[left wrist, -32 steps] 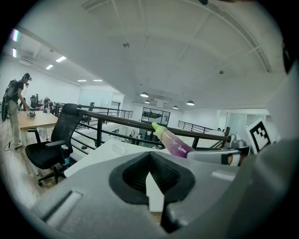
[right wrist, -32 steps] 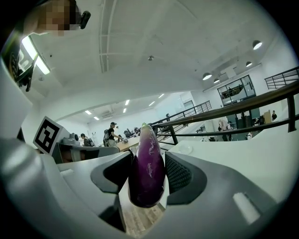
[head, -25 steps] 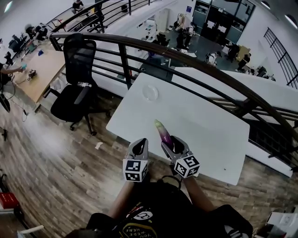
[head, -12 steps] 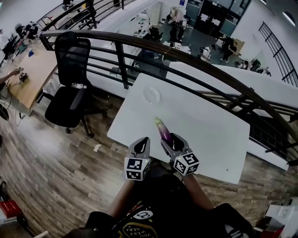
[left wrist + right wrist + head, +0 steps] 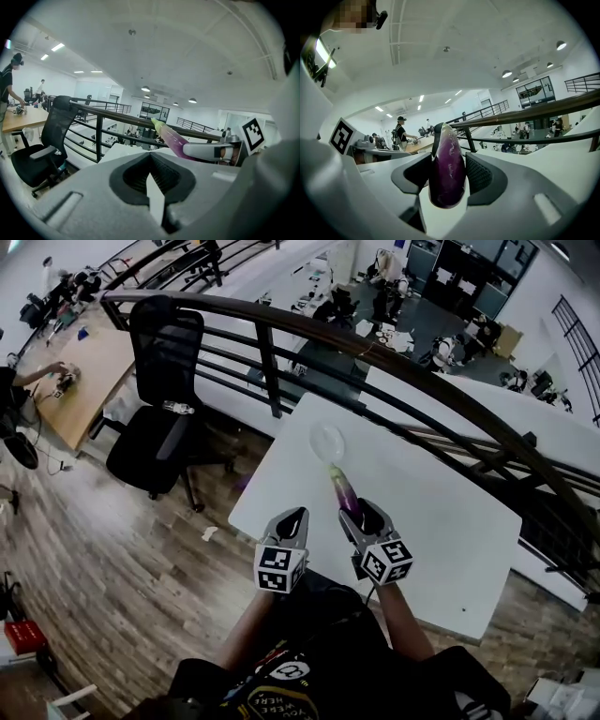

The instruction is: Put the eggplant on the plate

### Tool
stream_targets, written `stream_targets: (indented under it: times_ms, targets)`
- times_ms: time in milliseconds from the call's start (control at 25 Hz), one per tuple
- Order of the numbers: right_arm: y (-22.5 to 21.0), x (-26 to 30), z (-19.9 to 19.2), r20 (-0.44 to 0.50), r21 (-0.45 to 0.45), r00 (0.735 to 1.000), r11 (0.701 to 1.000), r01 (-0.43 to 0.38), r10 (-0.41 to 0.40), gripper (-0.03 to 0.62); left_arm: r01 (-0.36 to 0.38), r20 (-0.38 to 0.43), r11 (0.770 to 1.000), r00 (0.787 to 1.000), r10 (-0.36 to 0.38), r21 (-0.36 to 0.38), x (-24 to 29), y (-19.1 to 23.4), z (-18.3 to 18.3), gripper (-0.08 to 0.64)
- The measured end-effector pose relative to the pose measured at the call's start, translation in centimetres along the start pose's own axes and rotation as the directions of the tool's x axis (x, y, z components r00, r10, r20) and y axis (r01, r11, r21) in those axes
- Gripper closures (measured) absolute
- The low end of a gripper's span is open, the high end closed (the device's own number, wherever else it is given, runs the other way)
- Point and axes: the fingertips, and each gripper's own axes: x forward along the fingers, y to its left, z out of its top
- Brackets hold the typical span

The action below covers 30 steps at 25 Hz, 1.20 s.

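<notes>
A purple eggplant with a pale green tip sticks forward from my right gripper, which is shut on its thick end. In the right gripper view the eggplant fills the gap between both pads. Its tip reaches the near rim of a clear round plate at the far left of the white table. My left gripper hovers beside it over the table's near edge, shut and holding nothing. The left gripper view shows the eggplant and the right gripper to its right.
A dark metal railing curves behind the table. A black office chair and a wooden desk stand at the left on the wooden floor. A second white table lies beyond the railing.
Both grippers have moved forward over the table towards the plate, the right one carrying the eggplant. The eggplant's tip now sits at the plate's near rim.
</notes>
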Motion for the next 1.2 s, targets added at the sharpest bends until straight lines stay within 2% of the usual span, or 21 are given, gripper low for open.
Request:
stream_targets:
  times_ms: [120, 240, 520, 800, 1040, 1200]
  targets:
    - [-1.8, 1.9, 0.7, 0.002, 0.005, 1.0, 1.0, -0.015, 0.015, 0.365, -0.021, -0.001, 1.0, 1.0, 0.021, 0.004, 2.6, 0.8, 1.1, 0.555]
    - [-3.4, 3.7, 1.0, -0.008, 0.008, 1.0, 1.0, -0.025, 0.025, 0.365, -0.021, -0.016, 0.999, 1.0, 0.022, 0.045, 5.0, 1.4, 1.7, 0.555]
    - [-8.0, 7.5, -0.9, -0.069, 0.004, 0.998, 1.0, -0.002, 0.002, 0.365, -0.021, -0.058, 0.995, 0.998, 0.027, 0.096, 10.3, 4.0, 1.8, 0.555]
    - [-10.6, 13.1, -1.2, -0.128, -0.023, 0.991, 0.999, 0.042, -0.045, 0.365, 0.029, -0.084, 0.996, 0.996, -0.021, 0.09, 16.0, 7.6, 1.0, 0.555]
    - [-13.2, 18.1, -3.3, -0.173, 0.009, 0.979, 0.994, 0.107, -0.104, 0.365, 0.032, -0.138, 0.996, 0.99, -0.02, 0.087, 19.4, 10.5, -0.2, 0.555]
    - [-15.1, 21.7, -4.8, -0.218, -0.013, 0.967, 0.991, 0.133, -0.132, 0.365, 0.018, -0.176, 0.997, 0.984, -0.004, 0.079, 20.5, 12.7, -1.5, 0.555]
